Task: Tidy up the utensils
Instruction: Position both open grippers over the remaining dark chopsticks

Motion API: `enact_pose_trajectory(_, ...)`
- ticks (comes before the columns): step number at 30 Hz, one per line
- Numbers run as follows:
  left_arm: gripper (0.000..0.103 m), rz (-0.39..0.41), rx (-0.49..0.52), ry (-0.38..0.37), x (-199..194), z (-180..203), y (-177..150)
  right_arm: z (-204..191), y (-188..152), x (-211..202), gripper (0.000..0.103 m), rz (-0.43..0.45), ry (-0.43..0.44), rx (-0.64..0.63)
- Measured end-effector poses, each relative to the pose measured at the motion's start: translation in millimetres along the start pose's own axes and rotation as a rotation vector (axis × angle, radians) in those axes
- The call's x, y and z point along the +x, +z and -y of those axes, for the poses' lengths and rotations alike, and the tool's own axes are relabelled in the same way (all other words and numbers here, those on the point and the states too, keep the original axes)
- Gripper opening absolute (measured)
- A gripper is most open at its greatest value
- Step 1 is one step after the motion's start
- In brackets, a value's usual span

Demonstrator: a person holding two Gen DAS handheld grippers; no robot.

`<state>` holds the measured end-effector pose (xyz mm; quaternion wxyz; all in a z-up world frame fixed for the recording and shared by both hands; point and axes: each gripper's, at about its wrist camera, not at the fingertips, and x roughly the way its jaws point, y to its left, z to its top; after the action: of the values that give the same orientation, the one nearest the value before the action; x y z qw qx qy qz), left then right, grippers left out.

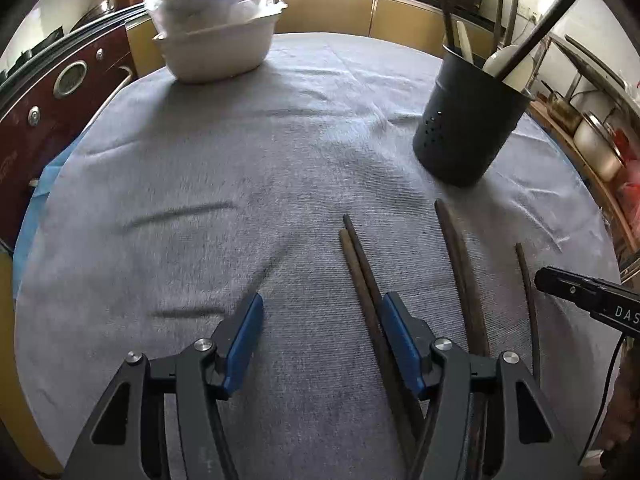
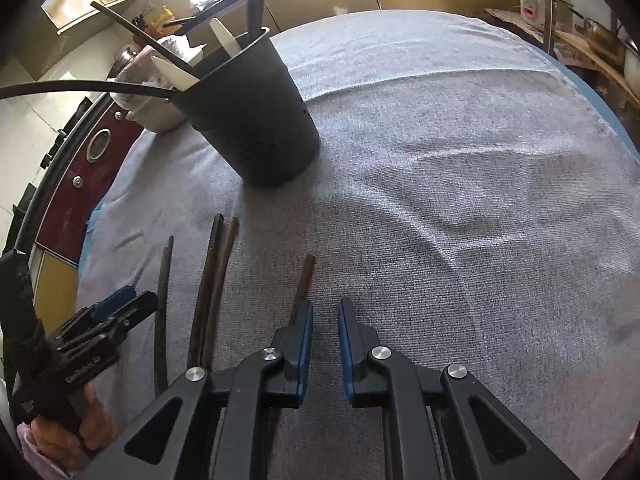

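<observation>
Several dark wooden chopsticks lie on the grey cloth. In the left wrist view a pair [image 1: 360,268] runs under my right finger, and two more [image 1: 460,272] lie further right. A black perforated utensil holder [image 1: 468,120] with chopsticks and white spoons stands at the back right. My left gripper [image 1: 320,320] is open and empty over the cloth. In the right wrist view my right gripper [image 2: 325,320] is open and empty, with one chopstick [image 2: 305,278] just left of it, more chopsticks [image 2: 212,280] to the left, and the holder [image 2: 256,120] behind.
A white lidded tub [image 1: 218,46] stands at the back left of the round table [image 1: 200,160]. A dark red appliance [image 1: 52,104] is beside the table on the left. Shelves with pots [image 1: 596,140] are on the right.
</observation>
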<state>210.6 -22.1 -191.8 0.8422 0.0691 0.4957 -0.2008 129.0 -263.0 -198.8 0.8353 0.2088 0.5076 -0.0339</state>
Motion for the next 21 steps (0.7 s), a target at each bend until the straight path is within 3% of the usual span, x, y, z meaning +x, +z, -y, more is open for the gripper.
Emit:
enact_pose_trajectory(11, 0.060, -0.008, 0.002, -0.001, -8, -15, -9, 7, -3, -2, 0.014, 0.004, 0.016, 0.005)
enact_pose_trajectory(17, 0.059, -0.038, 0.041, 0.063, 2, 0, 2, 1, 0, 0, 0.014, -0.013, -0.005, -0.011)
enact_pose_trajectory(21, 0.041, -0.064, 0.035, 0.064, 5, 3, 11, -5, 13, 8, 0.014, -0.074, -0.015, -0.002)
